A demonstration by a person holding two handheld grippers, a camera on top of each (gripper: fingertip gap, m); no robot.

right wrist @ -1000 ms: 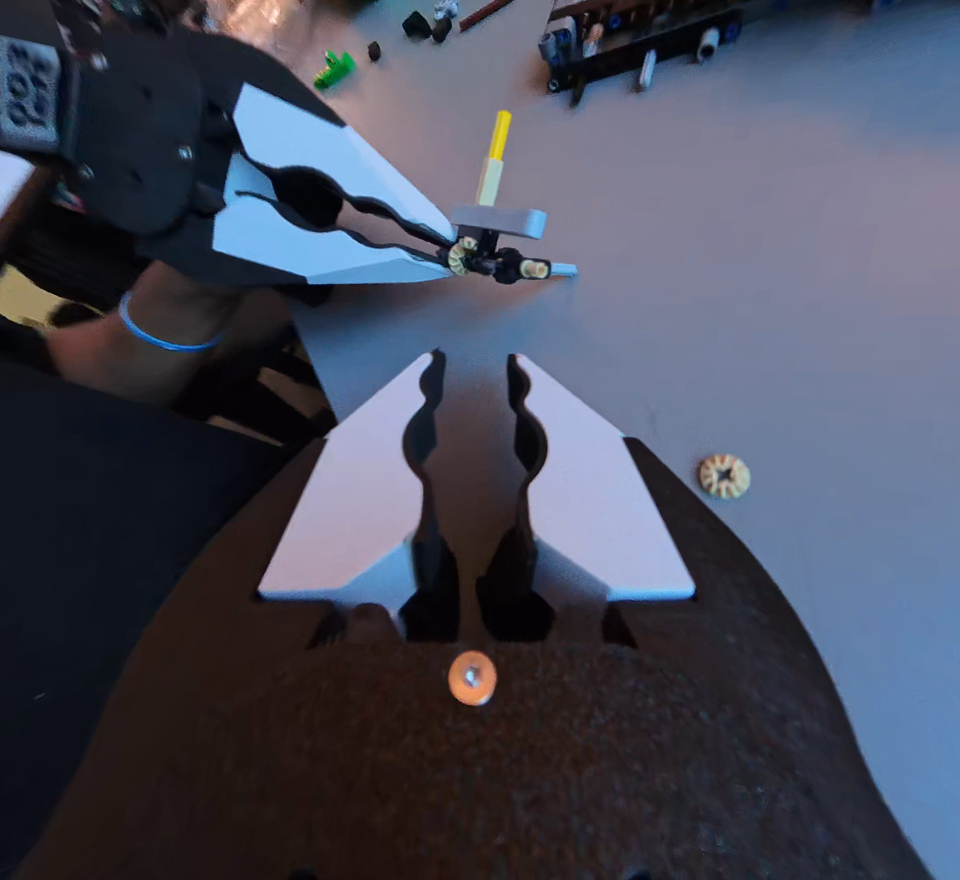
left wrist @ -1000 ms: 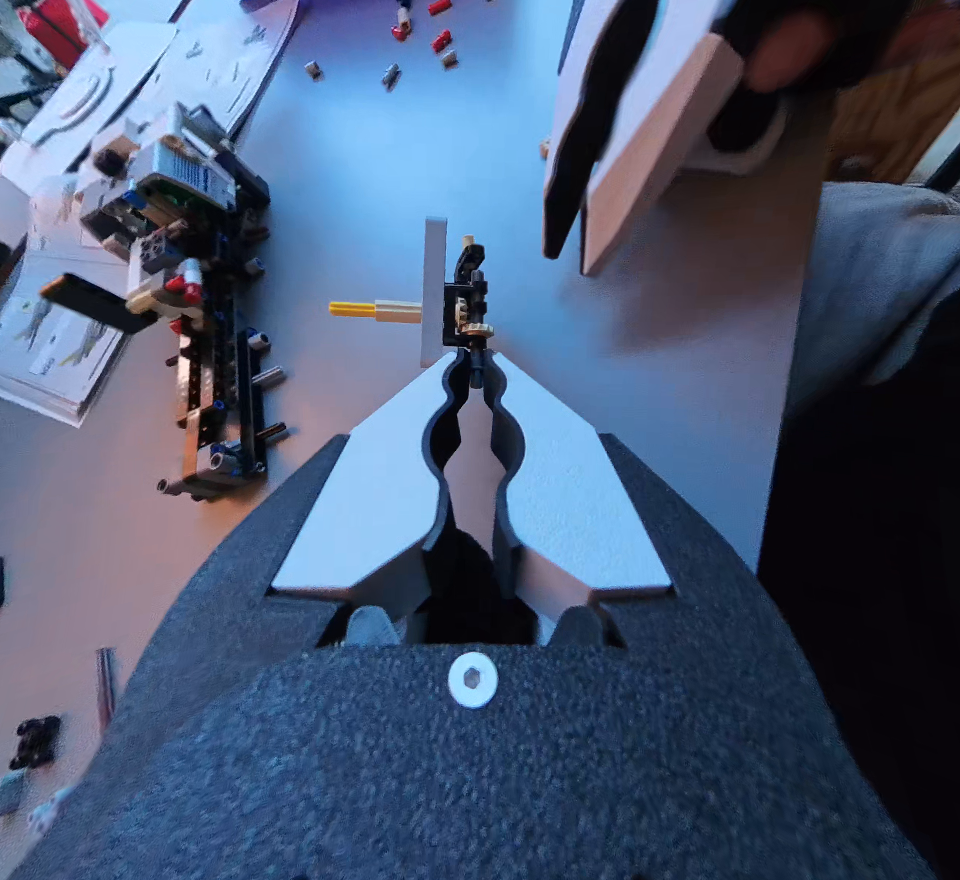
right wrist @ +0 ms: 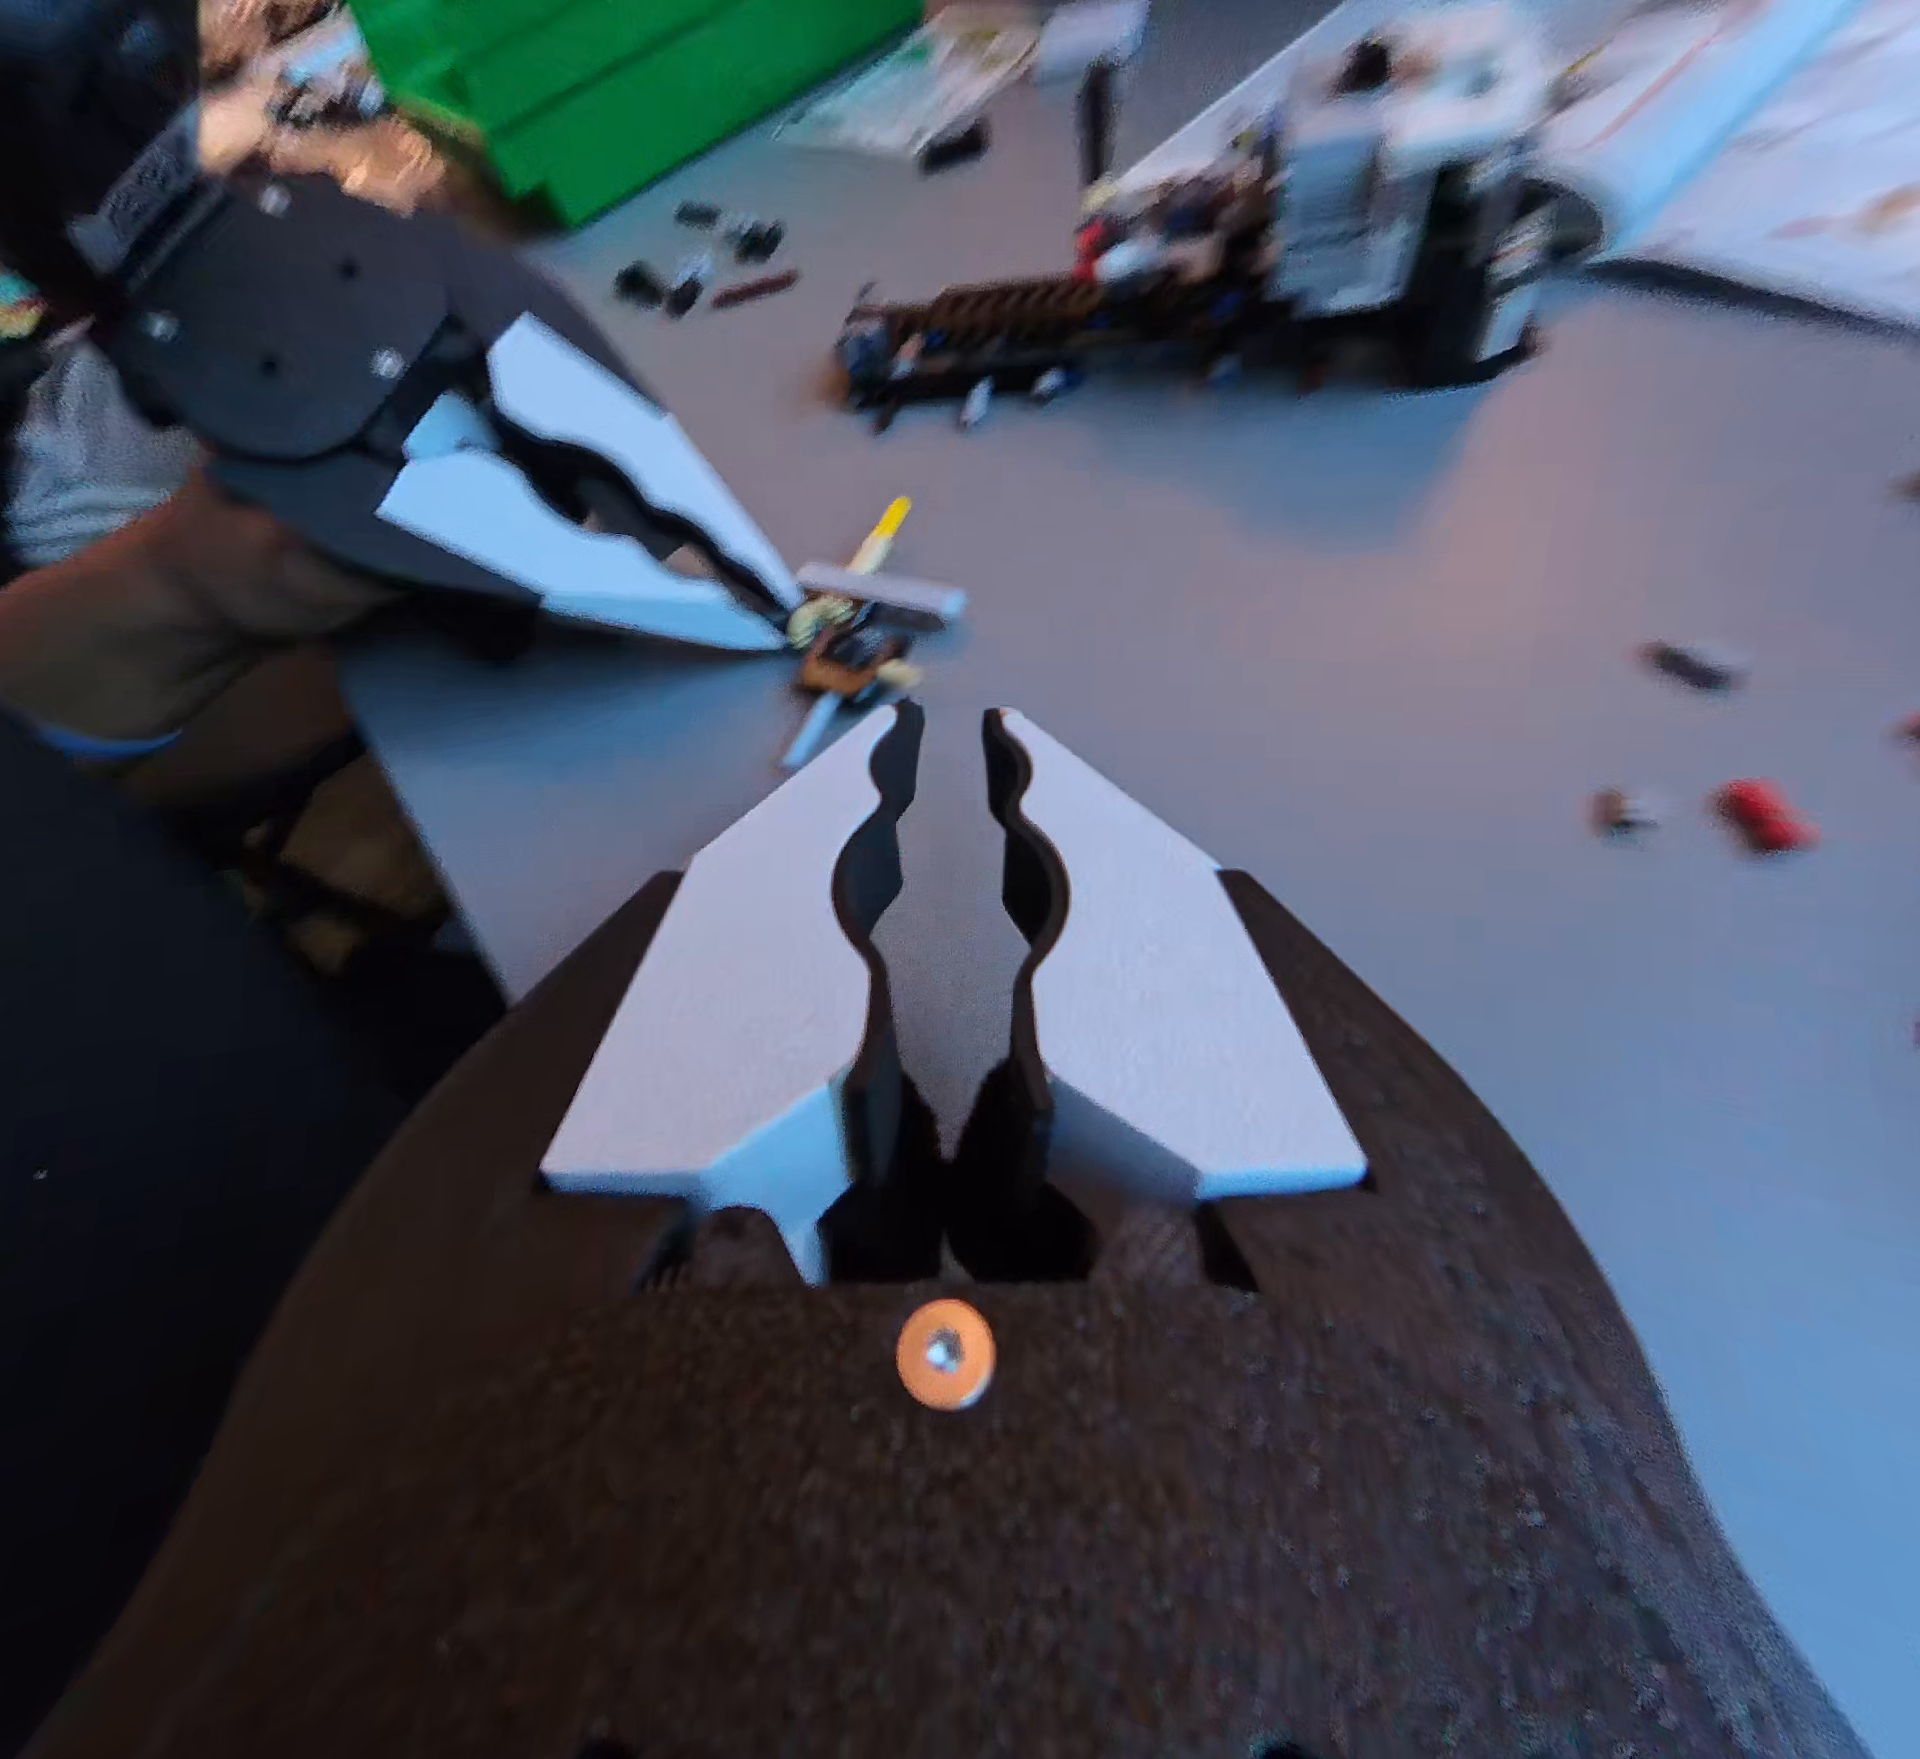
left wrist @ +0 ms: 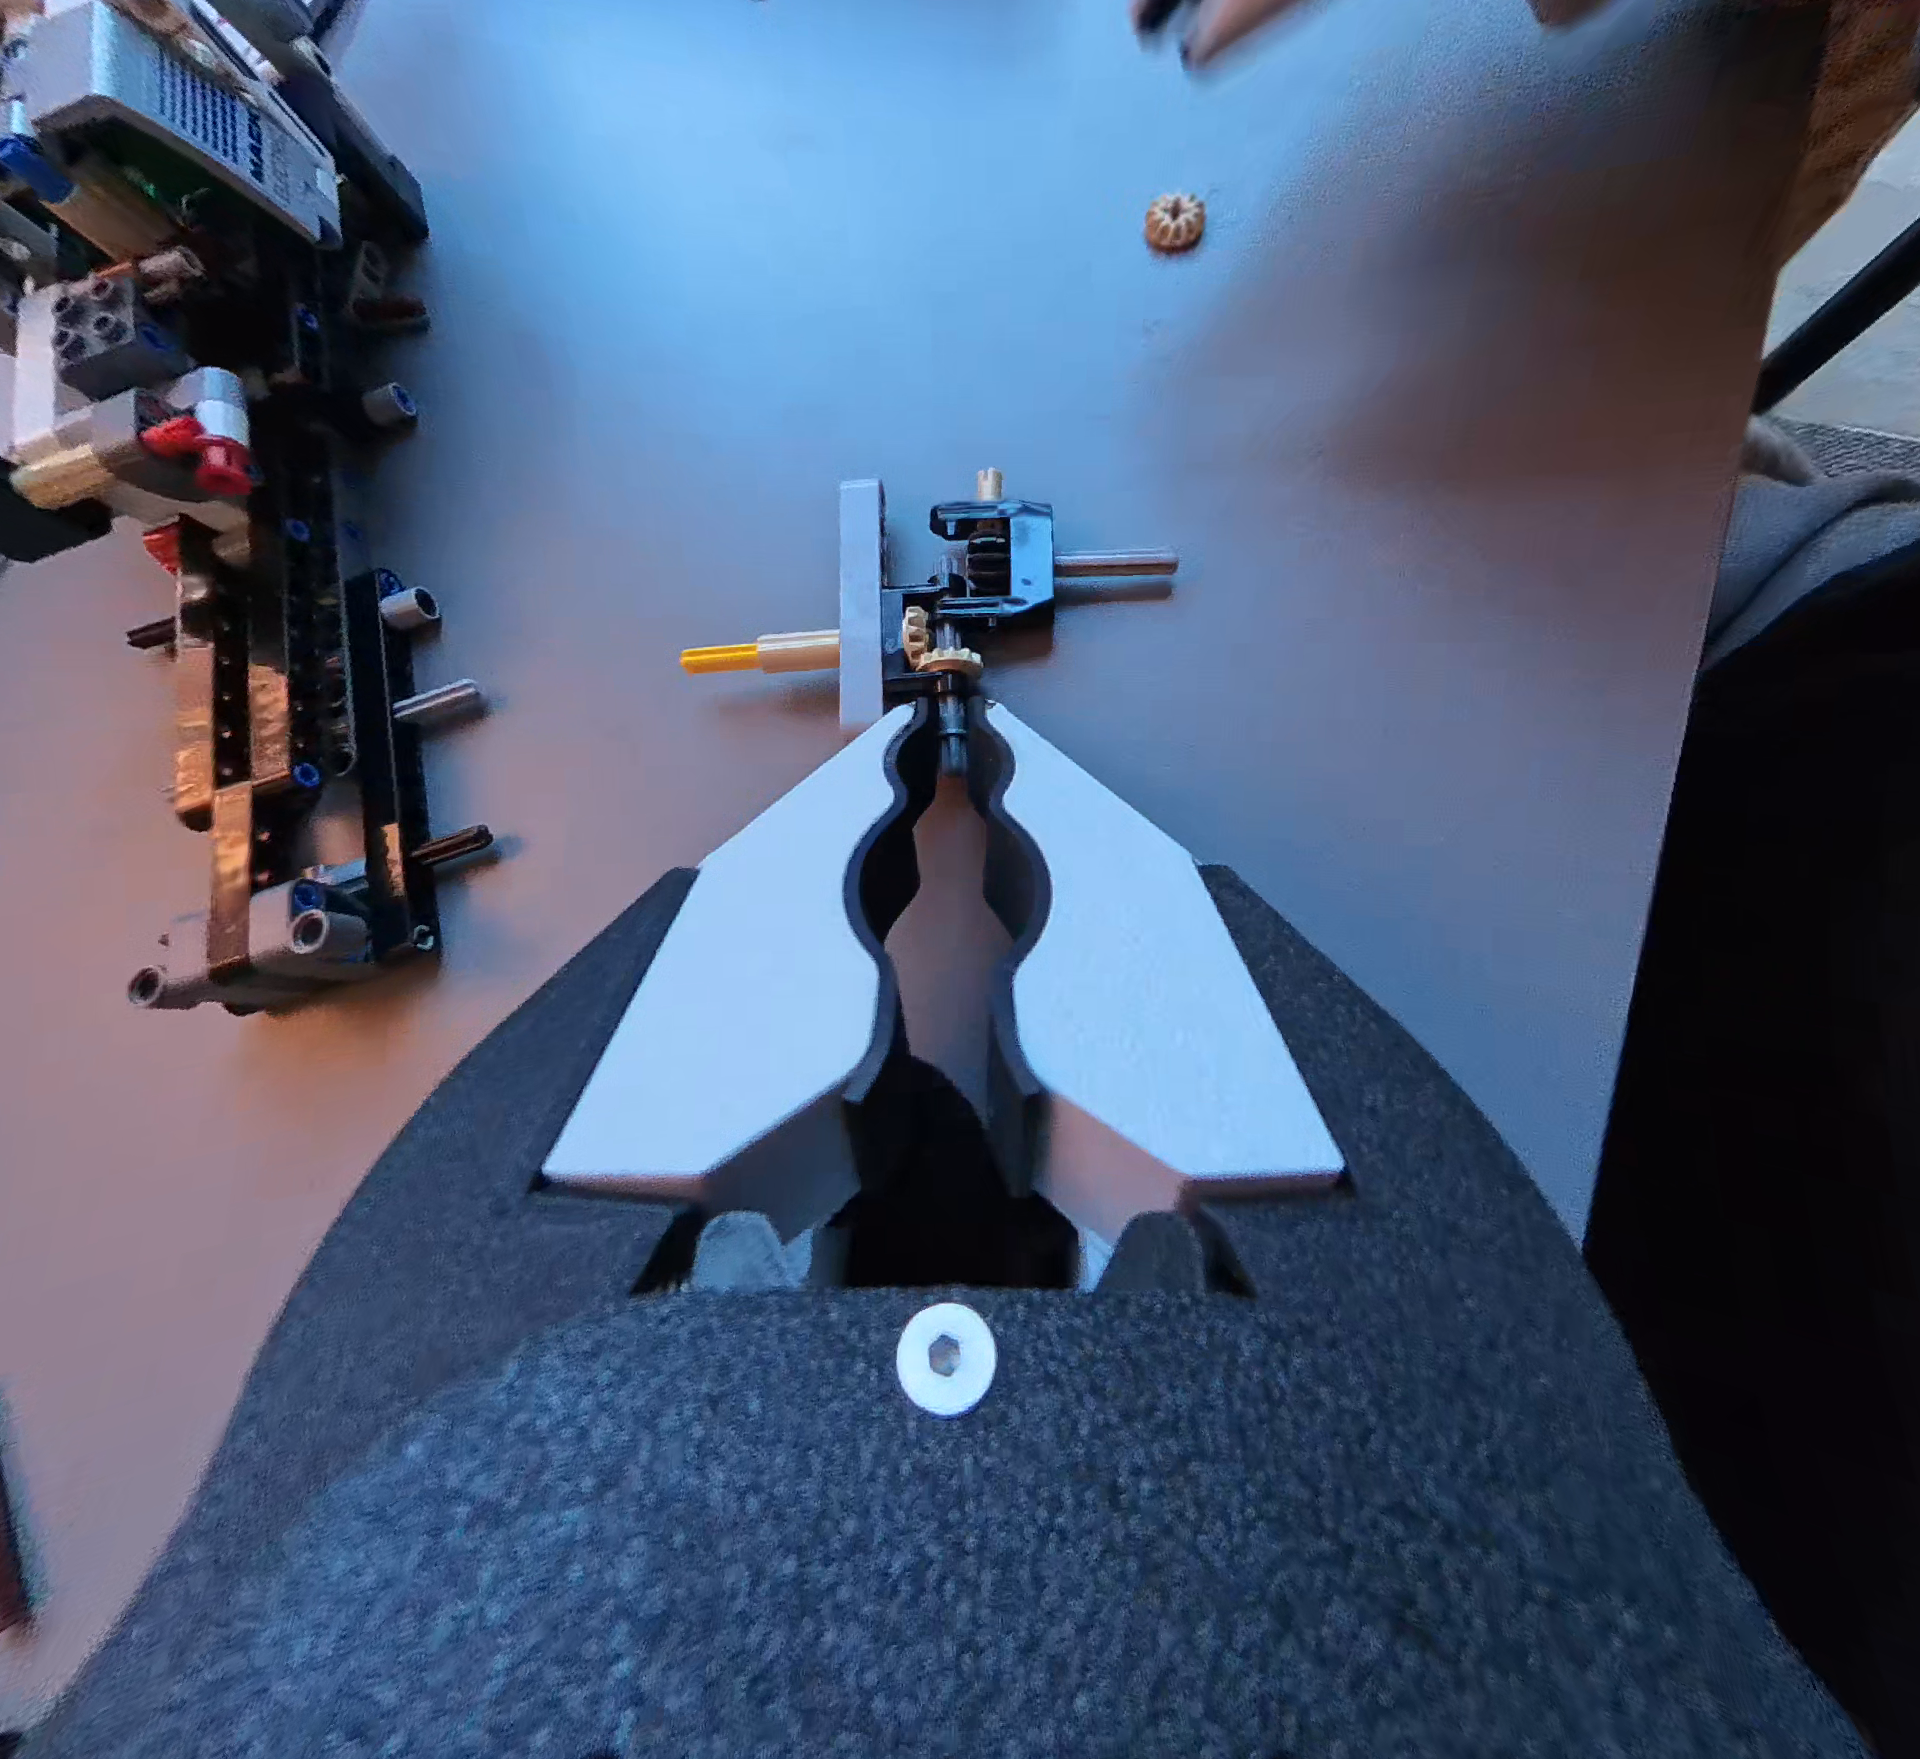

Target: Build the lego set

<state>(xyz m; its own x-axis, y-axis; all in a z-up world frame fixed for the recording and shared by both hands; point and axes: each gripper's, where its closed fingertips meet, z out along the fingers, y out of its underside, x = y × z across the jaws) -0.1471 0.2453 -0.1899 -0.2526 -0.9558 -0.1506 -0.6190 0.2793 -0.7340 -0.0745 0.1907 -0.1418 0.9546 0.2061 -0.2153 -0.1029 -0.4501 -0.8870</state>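
While the left gripper [left wrist: 951, 722] pinches the thin dark axle [left wrist: 953, 741] at the near end of the small gear sub-assembly [left wrist: 961, 582], the piece sits mid-table, well right of the long black chassis build [left wrist: 281, 629] on the grey table [left wrist: 727, 203]. It looks light and rigid, hard plastic throughout, but its joints are only friction-fit (a twist could likely pop the tan gear [left wrist: 951, 662] or slide an axle out). The grey plate [left wrist: 860, 603] and black gear housing [left wrist: 1003, 556] offer the broadest, flattest faces to take hold of; the yellow-tipped axle [left wrist: 758, 655] and the grey axle [left wrist: 1117, 563] poking right are slim and probably slippery. The right gripper [right wrist: 951, 722] hovers just near of the assembly, its tongs narrowly parted and empty. A loose tan gear [left wrist: 1174, 221] lies farther off to the right.
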